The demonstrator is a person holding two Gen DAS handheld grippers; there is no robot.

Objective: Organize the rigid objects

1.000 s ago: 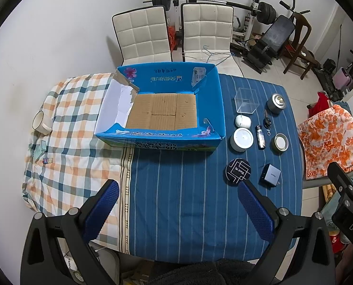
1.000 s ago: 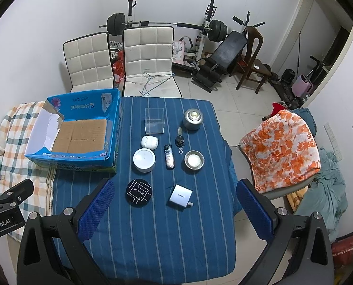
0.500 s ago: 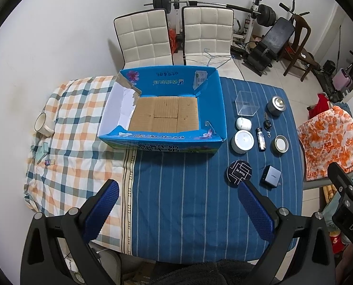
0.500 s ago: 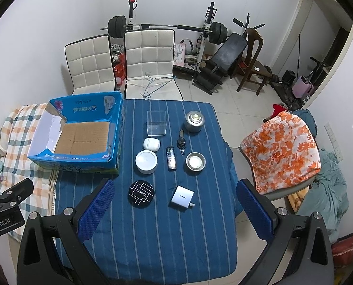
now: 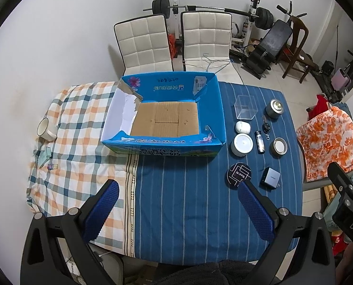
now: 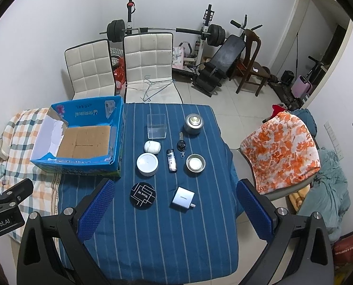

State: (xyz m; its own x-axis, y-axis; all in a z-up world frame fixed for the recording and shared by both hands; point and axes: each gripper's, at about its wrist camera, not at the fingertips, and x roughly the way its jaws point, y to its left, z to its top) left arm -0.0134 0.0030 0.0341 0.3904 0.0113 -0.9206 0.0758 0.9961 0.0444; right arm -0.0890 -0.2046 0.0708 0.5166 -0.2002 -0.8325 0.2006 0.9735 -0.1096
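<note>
Nine small rigid things lie in loose rows on the blue-striped half of the table (image 6: 176, 237), none yet in the blue cardboard box (image 6: 116, 140) that stands open and empty just to their left. Nearest the jaws are the black round coaster (image 6: 143, 195) and the white charger (image 6: 183, 197), with the white round tin (image 6: 147, 163), lighter (image 6: 171, 160) and metal lid (image 6: 195, 163) behind them; the lighter's long axis runs away from the camera. Both of these front pieces sit between and just ahead of the right gripper (image 6: 174, 200), whose jaws are spread wide and hold nothing. From the left gripper (image 5: 176, 198), equally wide and empty-handed, the coaster (image 5: 239, 174) lies off to the right, so the right hand looks better placed to start.
</note>
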